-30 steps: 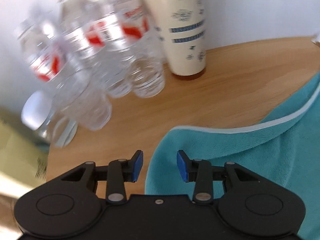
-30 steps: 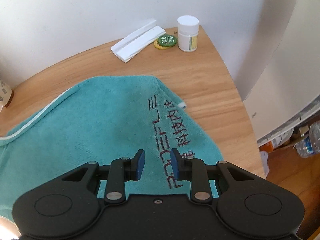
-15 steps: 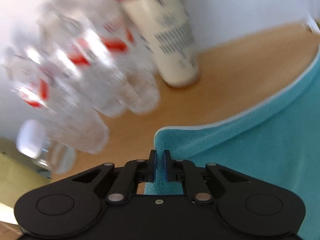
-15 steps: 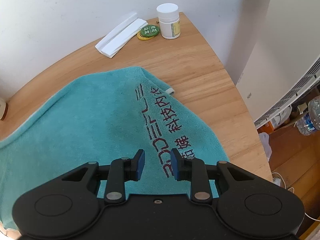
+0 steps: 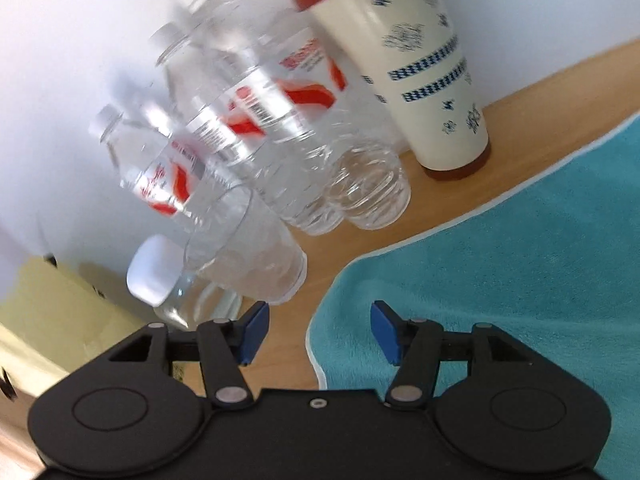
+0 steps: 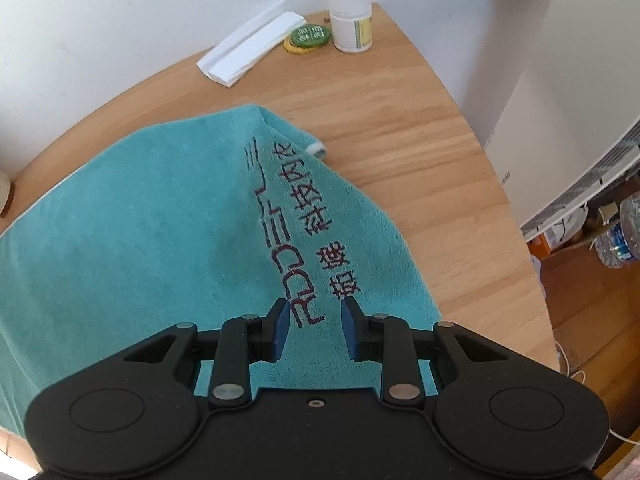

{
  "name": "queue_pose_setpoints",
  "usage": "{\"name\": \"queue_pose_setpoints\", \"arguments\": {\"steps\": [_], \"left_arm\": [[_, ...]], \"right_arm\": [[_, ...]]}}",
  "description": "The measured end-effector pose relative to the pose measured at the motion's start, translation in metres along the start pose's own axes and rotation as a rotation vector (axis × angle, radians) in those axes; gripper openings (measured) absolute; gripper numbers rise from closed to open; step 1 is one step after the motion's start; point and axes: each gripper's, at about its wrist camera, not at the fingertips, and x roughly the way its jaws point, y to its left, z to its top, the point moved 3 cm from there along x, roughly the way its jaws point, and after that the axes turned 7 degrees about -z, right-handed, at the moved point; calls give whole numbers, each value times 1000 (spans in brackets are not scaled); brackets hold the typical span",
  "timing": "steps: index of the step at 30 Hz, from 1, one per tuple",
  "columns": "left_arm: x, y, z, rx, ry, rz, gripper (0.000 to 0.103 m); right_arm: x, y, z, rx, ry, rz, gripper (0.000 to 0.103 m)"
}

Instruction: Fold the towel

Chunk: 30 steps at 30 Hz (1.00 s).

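Two grippers hang over the teal towel [image 6: 160,248], and neither holds any of it. The left gripper [image 5: 316,330] has its blue pads spread wide; the towel's white-piped corner edge lies between and just below them, with bare wooden table [image 5: 296,280] under the left pad. Ahead and to the left of those fingers stand several clear water bottles [image 5: 280,128], somewhat blurred, and a cream cup with blue pattern [image 5: 424,80] farther ahead. The right gripper [image 6: 314,328] is parted too, though less widely, hovering above the dark red lettering [image 6: 288,216] that runs straight out from between its fingers.

As for progress, the towel looks at least partly doubled: its far end past the right fingers shows a soft rolled edge with a small white loop [image 6: 318,148] poking out, though from this angle I cannot be sure how many layers lie there. Beyond it sit a white folded paper [image 6: 248,52], a green lid [image 6: 308,38] and a white jar [image 6: 352,16]. Judging by the spread of cloth, further folds remain, and a fresh grasp of a corner comes first.
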Motion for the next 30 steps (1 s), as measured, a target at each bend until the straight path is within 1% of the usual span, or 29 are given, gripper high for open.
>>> {"name": "queue_pose_setpoints", "arguments": {"steps": [3,5,6,7,8,11,14,17,19,20,23,25,27,30], "left_arm": [[-2,-2,-12,0,31,-35,58],[-3,-5,-15,-2,56,-52,55],[-3,-6,-15,-1,59,-56,53],[-3,-6,-14,4,56,-60,48],[-2,-6,-13,10,56,-66,48],[4,-4,-9,16,76,-43,48],[7,6,-8,-27,117,-45,47],[5,13,-12,-31,124,-45,46],[-2,20,-12,-44,110,-50,46],[-9,23,-11,-66,103,-65,46],[-33,27,-6,-153,100,-147,47],[-46,21,-4,-198,114,-189,47],[-57,14,-4,-223,130,-205,47],[-71,-2,-7,-274,169,-213,47]], "right_arm": [[9,5,-6,-27,16,-30,31],[13,7,-10,-45,25,-50,31],[15,8,-12,-53,26,-59,32],[15,9,-14,-60,16,-66,31],[14,9,-15,-65,13,-72,31],[14,9,-16,-67,15,-104,29],[12,9,-19,-58,30,-123,30],[9,8,-23,-60,36,-119,30],[-3,3,-23,-33,3,-87,31],[-8,0,-21,-24,-17,-76,31],[-22,-15,-4,16,-80,-41,31],[-20,-21,16,17,-105,-29,31],[-17,-28,35,16,-130,-14,31],[0,-25,66,-13,-132,52,31]]}}
